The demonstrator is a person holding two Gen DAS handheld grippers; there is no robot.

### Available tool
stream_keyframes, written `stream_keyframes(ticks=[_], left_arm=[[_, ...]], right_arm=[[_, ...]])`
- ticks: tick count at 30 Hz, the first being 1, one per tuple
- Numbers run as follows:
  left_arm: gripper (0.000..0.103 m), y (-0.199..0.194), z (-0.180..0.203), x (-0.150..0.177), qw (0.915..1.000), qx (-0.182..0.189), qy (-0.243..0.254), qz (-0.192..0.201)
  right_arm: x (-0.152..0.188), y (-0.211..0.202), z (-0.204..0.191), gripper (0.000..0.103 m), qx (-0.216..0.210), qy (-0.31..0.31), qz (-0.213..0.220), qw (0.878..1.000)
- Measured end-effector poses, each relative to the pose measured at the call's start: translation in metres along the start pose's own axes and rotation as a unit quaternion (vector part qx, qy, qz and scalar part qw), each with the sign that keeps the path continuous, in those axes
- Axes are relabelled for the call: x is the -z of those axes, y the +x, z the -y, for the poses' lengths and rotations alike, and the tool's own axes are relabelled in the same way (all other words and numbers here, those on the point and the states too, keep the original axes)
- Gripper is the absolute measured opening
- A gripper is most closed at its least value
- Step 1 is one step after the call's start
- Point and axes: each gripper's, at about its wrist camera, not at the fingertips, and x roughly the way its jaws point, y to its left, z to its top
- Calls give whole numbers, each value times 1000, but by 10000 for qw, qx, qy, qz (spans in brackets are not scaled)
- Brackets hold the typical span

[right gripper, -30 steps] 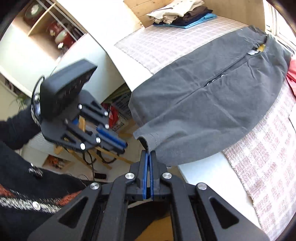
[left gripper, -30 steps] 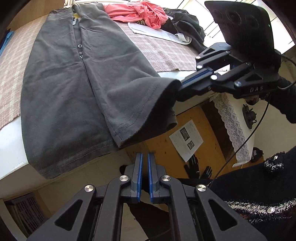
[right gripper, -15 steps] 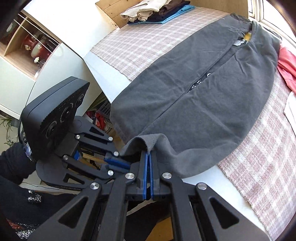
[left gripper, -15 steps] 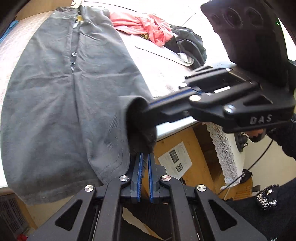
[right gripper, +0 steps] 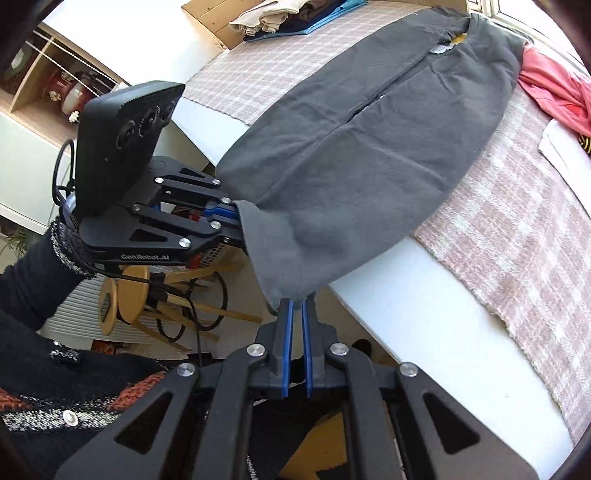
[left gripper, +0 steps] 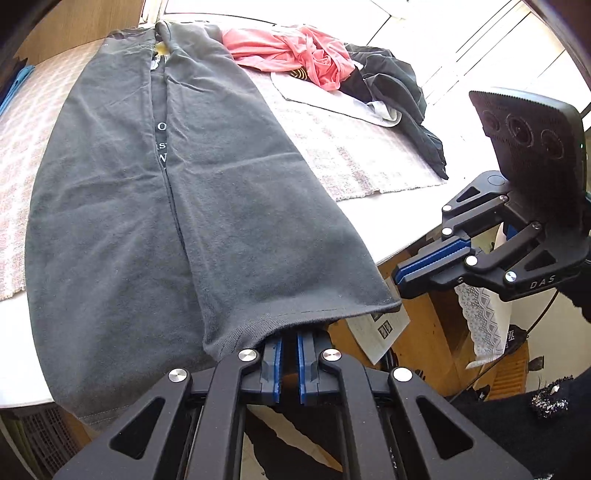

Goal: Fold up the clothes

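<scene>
While the grey garment (left gripper: 155, 206) lies lengthwise on the surface (right gripper: 436, 314), its hem hanging over the near edge, my left gripper (left gripper: 289, 363) sits under that hem with a narrow gap between its blue pads; I cannot tell if it pinches cloth. Left to right: folded clothes (right gripper: 291, 16) at the far corner, a checked cloth (right gripper: 517, 236), then pink clothing (left gripper: 291, 51) and a black garment (left gripper: 399, 88). My right gripper (right gripper: 296, 354) stands slightly parted just below the hem, gripping nothing I can see.
</scene>
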Motion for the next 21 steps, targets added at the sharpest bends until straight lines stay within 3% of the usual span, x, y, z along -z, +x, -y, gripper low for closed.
stream_keyframes(ticks=[9, 12, 15, 18, 21], left_arm=[[4, 0, -10, -7, 9996, -228, 58, -178], [4, 1, -14, -6, 9994, -262, 15, -240], [4, 2, -15, -4, 9992, -268, 22, -287], [4, 1, -14, -2, 9993, -210, 5, -299], [4, -5, -9, 7, 9992, -83, 104, -367]], right_arm=[[19, 20, -12, 12, 895, -706, 90, 9934], [13, 23, -14, 14, 731, -910, 205, 9930], [7, 31, -21, 17, 920, -1242, 168, 9878], [1, 36, -18, 17, 587, -1239, 96, 9905], [-3, 39, -15, 4, 338, -1108, 2, 9933]])
